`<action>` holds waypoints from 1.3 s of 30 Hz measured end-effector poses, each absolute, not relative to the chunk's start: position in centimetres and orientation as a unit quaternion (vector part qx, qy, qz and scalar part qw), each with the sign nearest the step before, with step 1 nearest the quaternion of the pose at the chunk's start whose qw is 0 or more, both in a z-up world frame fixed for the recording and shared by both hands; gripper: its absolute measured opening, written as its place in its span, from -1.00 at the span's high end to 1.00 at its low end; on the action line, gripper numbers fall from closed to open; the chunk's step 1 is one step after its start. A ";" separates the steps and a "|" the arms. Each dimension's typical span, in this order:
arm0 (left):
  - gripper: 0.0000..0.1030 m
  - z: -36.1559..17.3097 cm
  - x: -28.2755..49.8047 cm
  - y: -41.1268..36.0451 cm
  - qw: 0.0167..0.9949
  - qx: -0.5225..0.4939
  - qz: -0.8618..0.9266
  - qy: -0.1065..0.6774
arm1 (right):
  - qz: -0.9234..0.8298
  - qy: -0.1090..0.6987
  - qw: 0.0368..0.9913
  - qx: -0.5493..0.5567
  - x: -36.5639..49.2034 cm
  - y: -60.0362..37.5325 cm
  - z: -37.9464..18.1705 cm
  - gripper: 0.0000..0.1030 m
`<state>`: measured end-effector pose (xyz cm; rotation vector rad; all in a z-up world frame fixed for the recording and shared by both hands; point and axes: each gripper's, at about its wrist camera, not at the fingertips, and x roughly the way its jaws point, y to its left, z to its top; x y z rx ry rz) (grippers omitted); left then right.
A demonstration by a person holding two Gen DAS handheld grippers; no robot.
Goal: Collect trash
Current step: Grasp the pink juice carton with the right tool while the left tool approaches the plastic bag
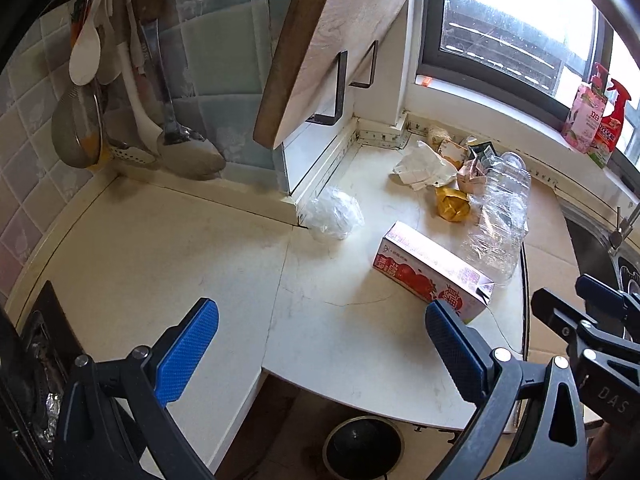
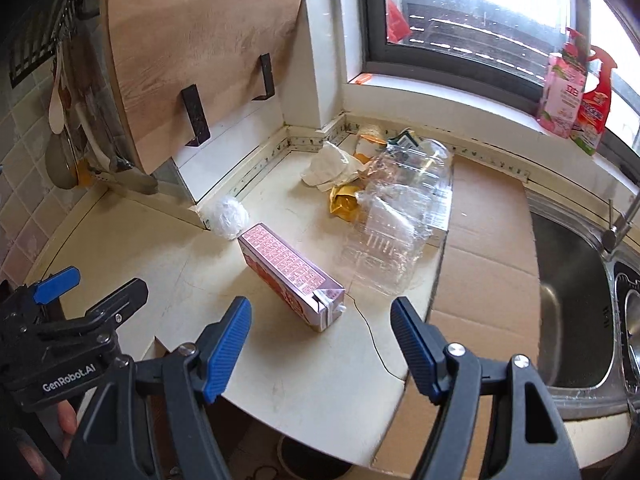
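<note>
Start step: nothing picked up yet. Left gripper (image 1: 322,346) fingers apart, empty. Right gripper (image 2: 321,342) fingers apart, empty. Pink cardboard juice carton (image 2: 291,274) lies on white tabletop (image 2: 304,376), just ahead between right fingers. Next: reach in, pinch carton, carry to round black bin (image 1: 363,446) below.

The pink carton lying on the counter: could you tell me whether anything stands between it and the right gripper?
Nothing visible does. The right gripper is open, and only bare counter lies between it and the pink carton. The crushed clear bottle lies beyond, to the right.

Home kitchen: sink (image 2: 572,300), hanging ladles (image 1: 176,120), cutting board (image 2: 200,64).
</note>
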<state>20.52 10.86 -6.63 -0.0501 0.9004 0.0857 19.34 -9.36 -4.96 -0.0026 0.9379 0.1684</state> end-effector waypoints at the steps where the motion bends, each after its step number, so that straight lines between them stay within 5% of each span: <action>1: -0.98 -7.1 21.1 11.2 0.897 -0.030 0.040 0.439 | 0.084 0.456 0.886 -0.007 20.1 -9.0 -5.5 -0.41; 16: -0.93 -12.2 26.6 13.0 0.888 -0.008 0.061 0.456 | 0.136 0.517 0.842 -0.069 27.5 -5.5 -13.0 -0.41; 23: -0.93 -13.5 29.7 11.4 0.896 0.033 0.062 0.439 | 0.163 0.512 0.841 -0.061 26.4 -5.3 -13.1 0.25; 39: -0.93 -17.5 36.7 7.7 0.887 0.044 0.077 0.453 | 0.090 0.470 0.876 0.059 20.4 -10.9 -9.1 0.27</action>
